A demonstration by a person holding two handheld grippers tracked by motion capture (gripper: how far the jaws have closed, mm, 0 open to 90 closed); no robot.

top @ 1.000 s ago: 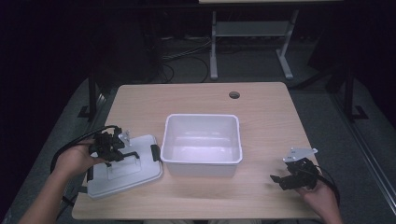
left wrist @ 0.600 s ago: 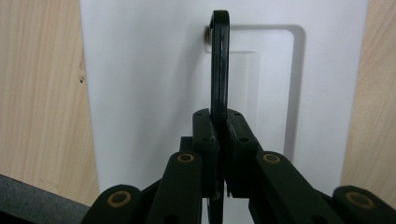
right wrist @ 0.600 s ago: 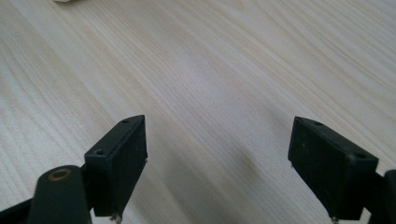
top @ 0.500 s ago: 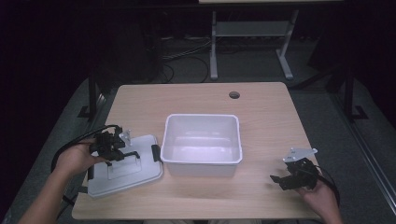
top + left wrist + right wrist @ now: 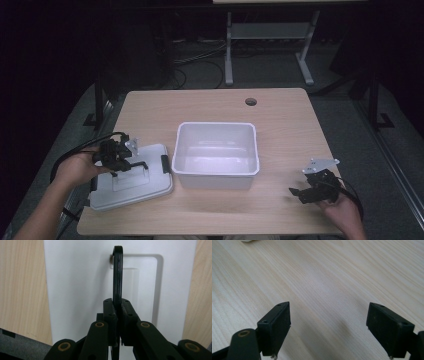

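Observation:
A white lid (image 5: 131, 182) with a black handle (image 5: 141, 165) lies flat at the table's front left. My left gripper (image 5: 131, 165) is over it, shut on that handle (image 5: 117, 277), which stands upright between the pads in the left gripper view; the lid (image 5: 75, 290) lies flat underneath. An empty white plastic bin (image 5: 216, 154) stands in the middle of the table, just right of the lid. My right gripper (image 5: 295, 192) rests near the front right corner, jaws wide open over bare wood, nothing between them (image 5: 328, 330).
The wooden table (image 5: 280, 120) has a round cable hole (image 5: 250, 102) at the back right. A black clip (image 5: 165, 164) sits on the lid's right edge. Beyond the table stand a metal frame (image 5: 265, 45) and cables on a dark floor.

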